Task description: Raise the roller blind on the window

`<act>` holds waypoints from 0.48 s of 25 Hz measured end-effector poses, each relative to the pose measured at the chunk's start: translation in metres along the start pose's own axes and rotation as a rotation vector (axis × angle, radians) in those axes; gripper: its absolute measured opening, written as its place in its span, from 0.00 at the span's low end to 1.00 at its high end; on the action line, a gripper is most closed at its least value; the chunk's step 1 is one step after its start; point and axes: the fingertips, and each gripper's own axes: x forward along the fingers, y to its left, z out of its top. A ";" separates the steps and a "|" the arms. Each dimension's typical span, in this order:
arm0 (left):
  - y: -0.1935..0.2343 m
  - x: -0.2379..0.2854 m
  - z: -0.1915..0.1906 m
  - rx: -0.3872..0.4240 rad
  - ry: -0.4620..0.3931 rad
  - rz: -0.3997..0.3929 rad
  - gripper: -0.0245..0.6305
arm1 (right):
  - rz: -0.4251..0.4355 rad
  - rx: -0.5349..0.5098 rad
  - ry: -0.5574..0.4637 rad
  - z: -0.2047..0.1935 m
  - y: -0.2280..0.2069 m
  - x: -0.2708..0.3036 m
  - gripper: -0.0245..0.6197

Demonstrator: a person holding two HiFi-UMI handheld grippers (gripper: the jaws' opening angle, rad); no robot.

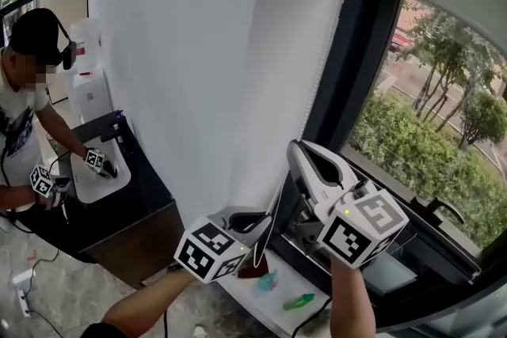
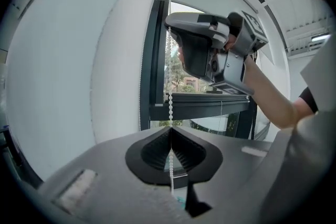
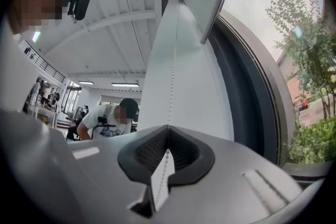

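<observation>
Quick update from the remote seat. The roller blind hangs down as a big white sheet on the left side of the window. In the head view its lower edge comes down about to where my left claw sits. The bead chain runs straight up beside the dark window frame.

Both claws are on that chain. The left claw is clenched on it, with the beads passing right through the closed jaws in the left gripper view. The right claw is clamped on the chain too, and in the right gripper view the beads carry on upward along the blind's edge. From the left gripper view the right claw is higher up the chain than the left one.

Below my hands is the white sill with a green thing and a teal thing lying on it. Outside the glass are trees. Off to the left, another person bends over a tabletop.
</observation>
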 end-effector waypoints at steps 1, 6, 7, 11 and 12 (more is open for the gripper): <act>0.000 -0.003 0.001 -0.006 -0.012 0.002 0.06 | -0.006 0.006 -0.009 -0.001 -0.001 0.000 0.05; 0.002 -0.038 0.055 -0.122 -0.232 -0.013 0.13 | 0.002 0.032 0.021 -0.024 0.000 0.000 0.05; 0.003 -0.047 0.072 -0.122 -0.278 -0.011 0.14 | 0.003 0.046 0.032 -0.033 -0.001 -0.002 0.05; 0.002 -0.067 0.127 -0.039 -0.361 0.021 0.14 | -0.001 0.105 0.036 -0.060 -0.003 -0.012 0.05; 0.001 -0.067 0.136 -0.017 -0.366 0.026 0.14 | -0.004 0.103 0.032 -0.062 -0.003 -0.014 0.05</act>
